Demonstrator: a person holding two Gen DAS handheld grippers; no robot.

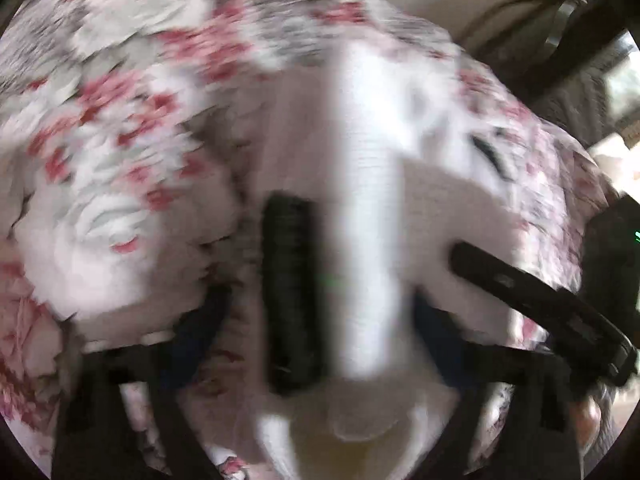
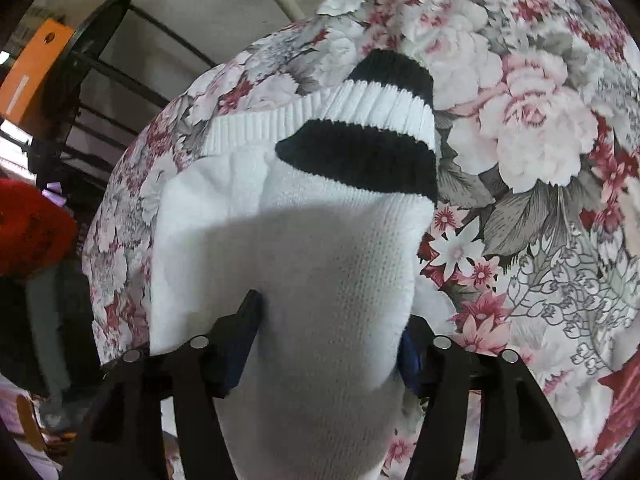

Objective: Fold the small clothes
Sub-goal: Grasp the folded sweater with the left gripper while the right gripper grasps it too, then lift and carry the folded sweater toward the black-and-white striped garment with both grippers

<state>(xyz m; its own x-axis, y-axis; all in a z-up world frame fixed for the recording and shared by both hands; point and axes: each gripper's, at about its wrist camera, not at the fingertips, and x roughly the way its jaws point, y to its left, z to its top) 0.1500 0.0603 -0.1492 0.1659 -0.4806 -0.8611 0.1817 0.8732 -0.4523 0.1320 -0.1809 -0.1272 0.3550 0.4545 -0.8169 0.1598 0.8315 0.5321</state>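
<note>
Both hand-held grippers pinch the white knit sock [image 2: 320, 264] with black-striped cuff, right [image 2: 328, 344], left [image 1: 344, 300]; mid-fold, next lay it flat on the floral cloth [image 2: 520, 140].

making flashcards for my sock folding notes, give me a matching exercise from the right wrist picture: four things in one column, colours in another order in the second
Things:
1. sock body
2. lower cuff stripe
3. bedspread
4. box at far left

Colours:
A. orange
B. white
C. pink and grey floral
D. black

Pairs: 1-B, 2-D, 3-C, 4-A
</note>
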